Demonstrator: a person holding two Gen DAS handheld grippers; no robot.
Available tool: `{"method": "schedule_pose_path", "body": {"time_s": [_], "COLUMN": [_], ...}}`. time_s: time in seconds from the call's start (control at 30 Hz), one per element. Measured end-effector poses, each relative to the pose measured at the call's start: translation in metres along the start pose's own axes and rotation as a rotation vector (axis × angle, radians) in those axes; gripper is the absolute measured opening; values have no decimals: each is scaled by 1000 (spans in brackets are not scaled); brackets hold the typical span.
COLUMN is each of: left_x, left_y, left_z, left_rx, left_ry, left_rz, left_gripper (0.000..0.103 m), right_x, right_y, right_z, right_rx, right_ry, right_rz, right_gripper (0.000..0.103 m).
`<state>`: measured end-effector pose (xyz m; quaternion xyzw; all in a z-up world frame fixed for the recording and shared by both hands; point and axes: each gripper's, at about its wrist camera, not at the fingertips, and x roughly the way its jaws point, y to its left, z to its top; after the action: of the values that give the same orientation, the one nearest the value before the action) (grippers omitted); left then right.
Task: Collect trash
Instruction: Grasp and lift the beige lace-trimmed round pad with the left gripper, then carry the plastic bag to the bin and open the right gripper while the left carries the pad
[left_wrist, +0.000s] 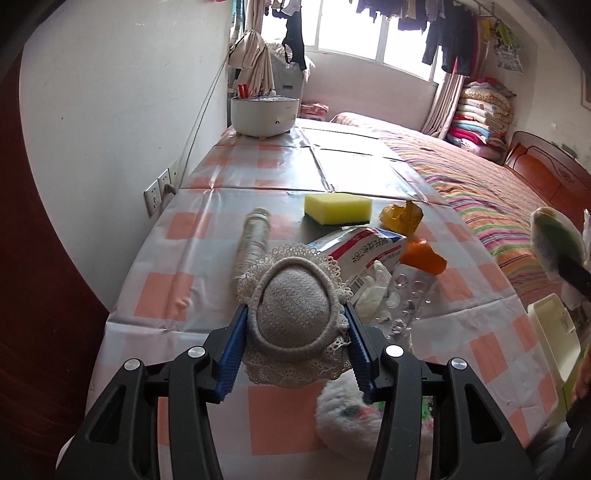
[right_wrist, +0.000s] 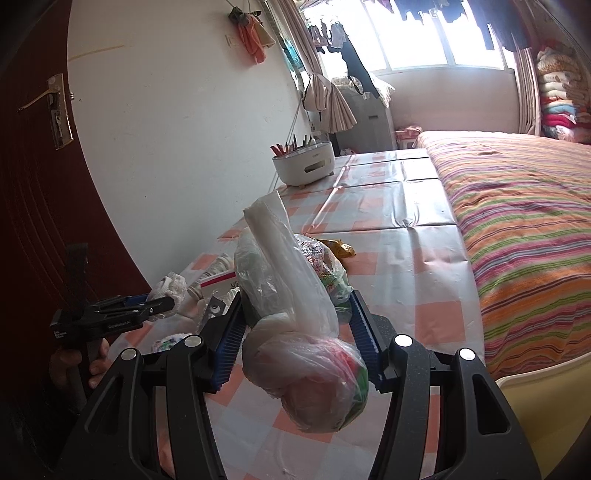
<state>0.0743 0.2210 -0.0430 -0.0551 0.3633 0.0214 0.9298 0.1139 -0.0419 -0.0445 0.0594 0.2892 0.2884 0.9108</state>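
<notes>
Left wrist view: the left gripper (left_wrist: 295, 325) is clamping its blue jaws on either side of a grey knitted pad with a lace edge (left_wrist: 295, 314), holding it just above the checked tabletop (left_wrist: 177, 258). Right wrist view: the right gripper (right_wrist: 297, 332) is pinching a knotted clear plastic bag (right_wrist: 295, 332) stuffed with coloured scraps, its jaws pressing against the bag's sides.

Collecting appears to be midway. Loose items are lying near the tabletop's front: a white printed packet (left_wrist: 362, 251), an empty blister sheet (left_wrist: 406, 295), an orange scrap (left_wrist: 423, 258), a crumpled yellow wrapper (left_wrist: 400, 216), a yellow sponge (left_wrist: 338, 208) and a spool of thread (left_wrist: 253, 236). A pale bin (left_wrist: 550, 343) is standing at the right edge, off the tabletop's corner.

The bag's long axis is running away from the camera, bulging knotted end nearest, loose neck rising toward the far wall. The pad is lying flatter, its oval stretching forward.

Judging from this, the next move calls for carrying a held piece over the bin and releasing it without snagging lace or plastic.
</notes>
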Motion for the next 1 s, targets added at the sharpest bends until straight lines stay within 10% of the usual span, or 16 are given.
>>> {"method": "schedule_pose_path", "body": {"time_s": [0.5, 1.0], "left_x": [6, 1], "left_y": [82, 54], "left_z": [30, 32], "left_rx": [-239, -195], "left_ry": [-38, -49], "left_rz": [98, 34], "left_gripper": [49, 49], "right_x": [-8, -20], "right_y": [-2, -10], "right_z": [2, 0], "right_rx": [1, 4], "right_ry": [-11, -40], "right_rz": [-3, -25], "right_gripper": [54, 54]}}
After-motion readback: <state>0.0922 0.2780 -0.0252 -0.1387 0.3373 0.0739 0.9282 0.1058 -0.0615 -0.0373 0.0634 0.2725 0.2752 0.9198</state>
